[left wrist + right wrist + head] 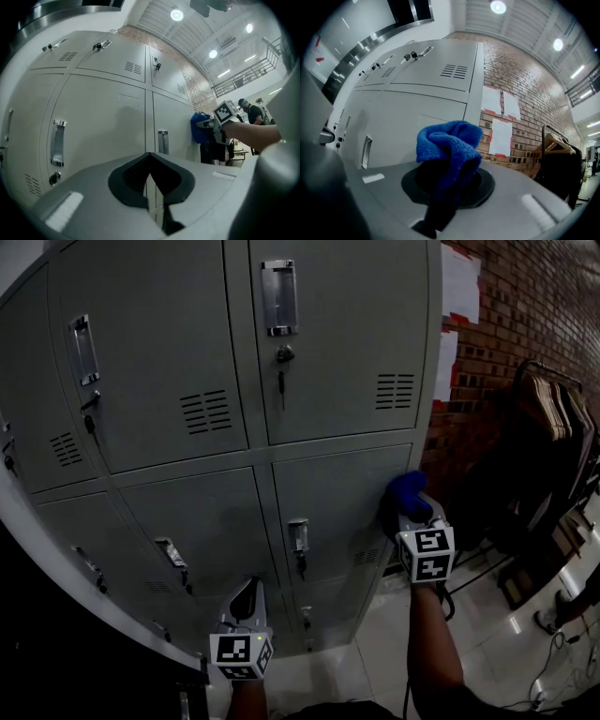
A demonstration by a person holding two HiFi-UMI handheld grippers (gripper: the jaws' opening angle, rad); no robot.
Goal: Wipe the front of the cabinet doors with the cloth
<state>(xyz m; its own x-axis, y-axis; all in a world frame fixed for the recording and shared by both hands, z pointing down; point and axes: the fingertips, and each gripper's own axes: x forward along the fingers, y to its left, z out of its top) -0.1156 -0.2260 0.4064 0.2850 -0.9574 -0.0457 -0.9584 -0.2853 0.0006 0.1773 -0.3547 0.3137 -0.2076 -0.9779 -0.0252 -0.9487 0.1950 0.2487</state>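
**Wiping Check: Cloth at Outer Edge of Lower Right Door**

Head view: the right gripper (412,514) sets the blue cloth (405,493) against the lower right door (342,488), close to the cabinet's right corner. The left gripper (246,604) hangs low before the bottom doors.

Left gripper view: the jaws are drawn together with nothing between them. The cloth (198,127) shows far right, seemingly on the door face.

Right gripper view: the jaws are clamped on the bunched cloth (449,143), and most of its bulk stands loose above them. The brick wall (525,84) lies just past the cabinet corner.

Risks: a rightward stroke would likely run off the corner. A leftward stroke could snag the loose bulk on the latch handle (298,535).

Clearance: bare panel lies open between the handle and the corner. The clothes rack (553,427) stands well apart.
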